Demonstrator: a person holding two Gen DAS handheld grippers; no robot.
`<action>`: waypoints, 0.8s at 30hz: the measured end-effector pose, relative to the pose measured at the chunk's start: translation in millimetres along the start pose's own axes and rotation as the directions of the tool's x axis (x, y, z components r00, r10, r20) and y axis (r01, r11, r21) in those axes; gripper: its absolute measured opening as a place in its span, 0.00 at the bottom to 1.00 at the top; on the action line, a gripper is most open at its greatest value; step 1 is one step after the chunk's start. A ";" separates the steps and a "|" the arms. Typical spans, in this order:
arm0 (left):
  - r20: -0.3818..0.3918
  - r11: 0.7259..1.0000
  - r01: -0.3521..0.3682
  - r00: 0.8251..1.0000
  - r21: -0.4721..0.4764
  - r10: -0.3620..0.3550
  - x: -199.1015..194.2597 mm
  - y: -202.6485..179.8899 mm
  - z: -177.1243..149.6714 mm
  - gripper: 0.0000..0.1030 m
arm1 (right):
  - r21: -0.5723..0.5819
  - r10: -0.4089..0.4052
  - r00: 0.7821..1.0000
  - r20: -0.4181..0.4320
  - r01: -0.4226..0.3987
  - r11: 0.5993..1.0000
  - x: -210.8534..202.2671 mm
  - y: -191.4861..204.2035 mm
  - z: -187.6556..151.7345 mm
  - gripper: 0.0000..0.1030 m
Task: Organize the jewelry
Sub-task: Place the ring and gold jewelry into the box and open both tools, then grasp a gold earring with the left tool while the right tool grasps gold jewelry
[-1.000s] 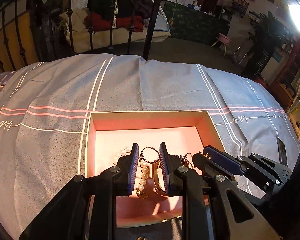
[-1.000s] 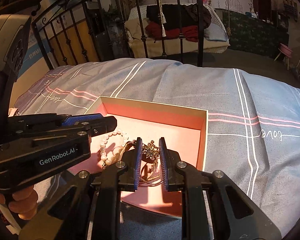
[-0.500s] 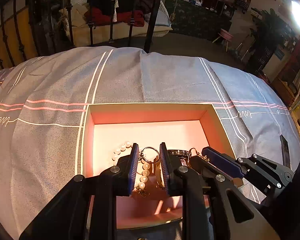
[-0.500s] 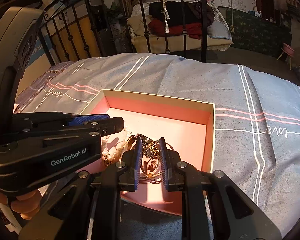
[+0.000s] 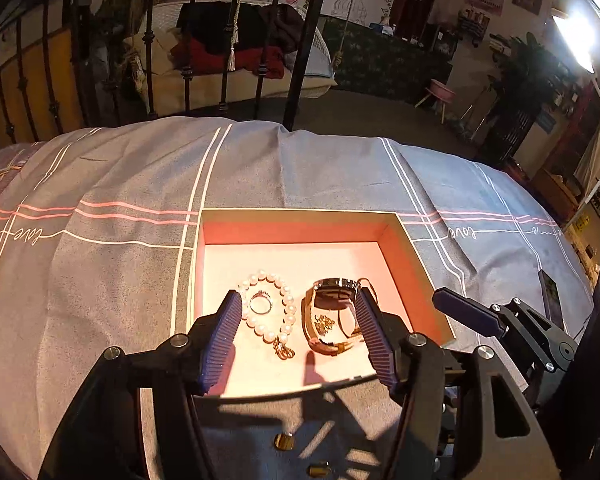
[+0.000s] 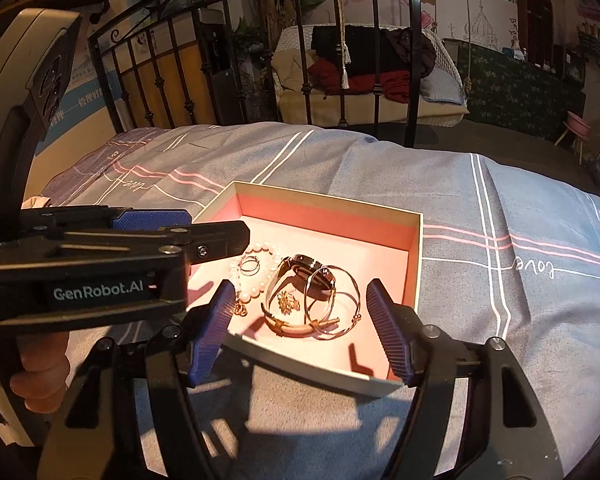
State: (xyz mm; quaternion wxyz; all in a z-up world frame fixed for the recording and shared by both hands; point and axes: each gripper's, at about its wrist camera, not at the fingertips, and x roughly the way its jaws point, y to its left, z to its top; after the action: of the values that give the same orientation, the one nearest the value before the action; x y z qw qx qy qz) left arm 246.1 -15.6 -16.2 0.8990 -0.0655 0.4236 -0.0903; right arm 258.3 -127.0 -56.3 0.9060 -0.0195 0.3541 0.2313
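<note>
A shallow box [image 5: 396,248] with a pink inside lies on the bed; it also shows in the right wrist view [image 6: 414,252]. In it lie a pearl bracelet [image 5: 286,308] around a silver ring [image 5: 260,305], a gold watch [image 5: 332,316], a thin bangle [image 6: 340,292] and a small gold brooch [image 6: 287,302]. My left gripper [image 5: 296,316] is open and empty, held above the box's near part. My right gripper [image 6: 300,304] is open and empty above the watch and bangle. The left gripper's side [image 6: 140,236] hides part of the pearls in the right wrist view.
The bed has a grey-blue cover [image 5: 120,280] with pink and white stripes. A black iron bed frame [image 6: 340,80] stands at the far end. Two small gold pieces [image 5: 284,442] lie on the cover in front of the box. A dark phone [image 5: 550,296] lies at the right.
Both grippers have opened and drawn back from the box. The ring now lies inside the pearl bracelet and the brooch lies by the watch.
</note>
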 end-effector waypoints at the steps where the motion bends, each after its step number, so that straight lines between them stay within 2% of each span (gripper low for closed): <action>1: 0.004 1.000 0.012 1.000 -0.001 -0.012 -7.1 0.9 -8.9 0.57 | 0.003 0.014 1.000 0.009 -0.014 1.000 -9.4 0.7 -7.5 0.66; 5: -0.022 0.999 0.032 0.999 -0.001 -0.032 -24.6 2.6 -52.7 0.58 | 0.021 0.055 0.998 0.007 -0.056 0.998 -45.1 0.6 -49.3 0.66; 9: -0.071 0.999 0.032 0.997 0.005 -0.032 -26.3 -0.8 -94.4 0.58 | 0.042 0.063 0.997 -0.052 -0.061 0.997 -63.0 -2.7 -91.1 0.62; 12: -0.084 0.998 0.016 0.996 0.056 -0.012 -23.3 -8.9 -114.1 0.58 | 0.043 0.053 0.994 -0.090 -0.050 0.998 -64.0 -3.3 -109.5 0.48; 14: -0.099 0.996 0.001 0.995 0.084 0.007 -16.0 -13.5 -118.3 0.58 | 0.043 0.054 0.992 -0.110 -0.050 0.998 -59.8 -3.3 -116.7 0.41; 20: -0.098 0.994 -0.010 0.995 0.106 0.020 -7.5 -19.7 -118.6 0.57 | -0.052 0.007 0.993 -0.116 -0.013 0.999 -53.0 12.6 -120.1 0.38; 24: -0.090 0.990 -0.034 0.995 0.136 0.047 -1.3 -23.4 -118.4 0.49 | -0.041 0.015 0.994 -0.107 -0.019 0.999 -53.8 10.5 -119.7 0.37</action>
State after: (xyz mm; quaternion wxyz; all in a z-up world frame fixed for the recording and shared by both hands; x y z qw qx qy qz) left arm 151.2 -43.0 -85.6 0.8822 0.0080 0.4592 -0.1034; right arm 143.5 -163.3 -109.5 0.8830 -0.0480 0.3973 0.2451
